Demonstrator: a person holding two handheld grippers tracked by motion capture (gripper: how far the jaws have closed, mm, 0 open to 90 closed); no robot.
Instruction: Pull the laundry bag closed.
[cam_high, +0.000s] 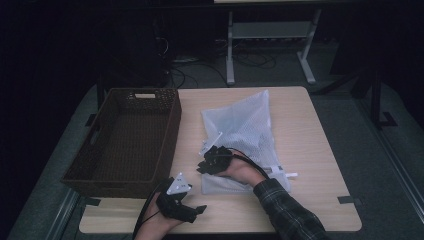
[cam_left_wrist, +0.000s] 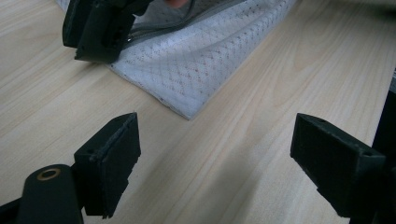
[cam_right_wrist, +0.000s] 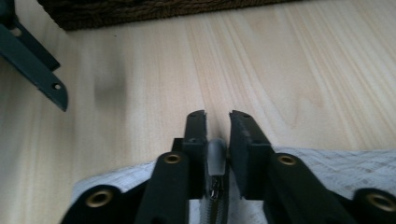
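A: Where is the mesh bag (cam_high: 247, 132) lying?

B: Flat on the wooden table (cam_high: 320, 150), in the middle and toward the right side, with the dark woven basket (cam_high: 127, 137) standing just beside it on the left. In the high view its near edge sits under the person's right hand.

A: And the right gripper (cam_right_wrist: 217, 122)?

B: It is at the bag's near left corner. In the right gripper view the two black jaws stand almost together, with a narrow gap at the tips, and the pale zipper pull (cam_right_wrist: 215, 155) sits between them, the metal zipper slider just below it. The jaws look to be touching the tab on both sides (the picture is soft there, so how firmly I cannot tell).

A: Does the left gripper view show that too?

B: Partly. The right gripper appears at its upper left, resting on the bag's grey zipper edge, while the bag's corner (cam_left_wrist: 187, 109) points down toward the camera.

A: What about the left gripper (cam_left_wrist: 215, 154)?

B: Its jaws are spread wide with only bare tabletop between them. In the high view it sits near the table's front edge, by the basket's near right corner, well short of the bag, with the grey three-cornered plate on top.
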